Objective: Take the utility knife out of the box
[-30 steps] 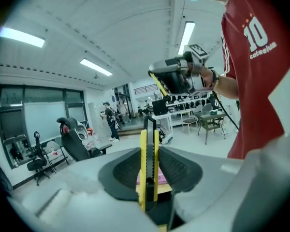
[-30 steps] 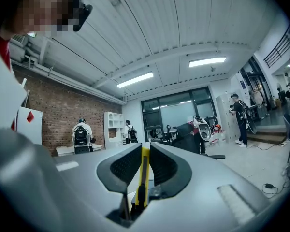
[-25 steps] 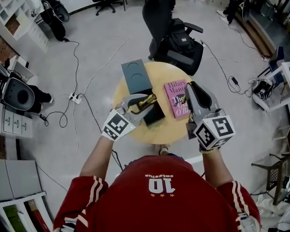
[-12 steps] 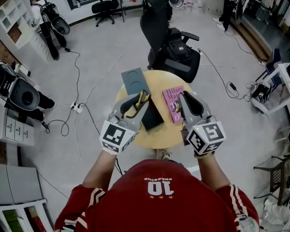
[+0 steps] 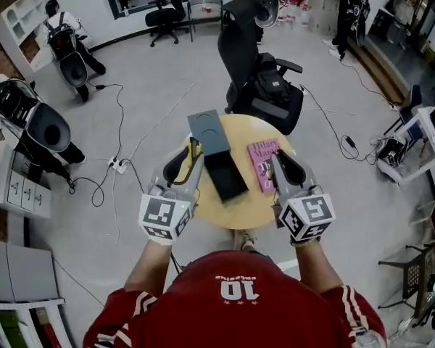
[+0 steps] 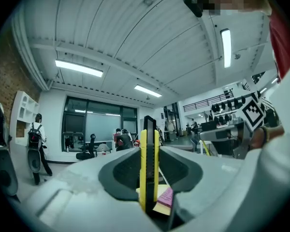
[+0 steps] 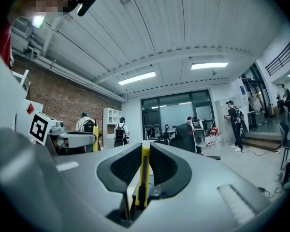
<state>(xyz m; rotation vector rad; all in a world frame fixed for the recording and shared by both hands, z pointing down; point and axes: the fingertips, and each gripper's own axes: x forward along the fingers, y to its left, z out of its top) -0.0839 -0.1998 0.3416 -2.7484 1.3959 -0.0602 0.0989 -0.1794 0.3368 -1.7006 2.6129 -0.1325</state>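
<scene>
The right gripper (image 5: 278, 158) covers the right edge of the book (image 5: 260, 167), cutting off its title. The yellow strip (image 7: 144, 173) between its jaws is unidentifiable.

On the counter (image 5: 241, 210) the box (image 5: 225, 176) lay mid-top, its lid (image 5: 208, 130) just behind, a book (image 5: 264, 164) just right. The left gripper (image 5: 188, 161) held the knife (image 6: 149, 163) over the counter's left edge; the right gripper (image 5: 277, 162), clamping a thin strip (image 7: 143, 175), hung over the book. A chair (image 5: 264, 85) stood behind.
</scene>
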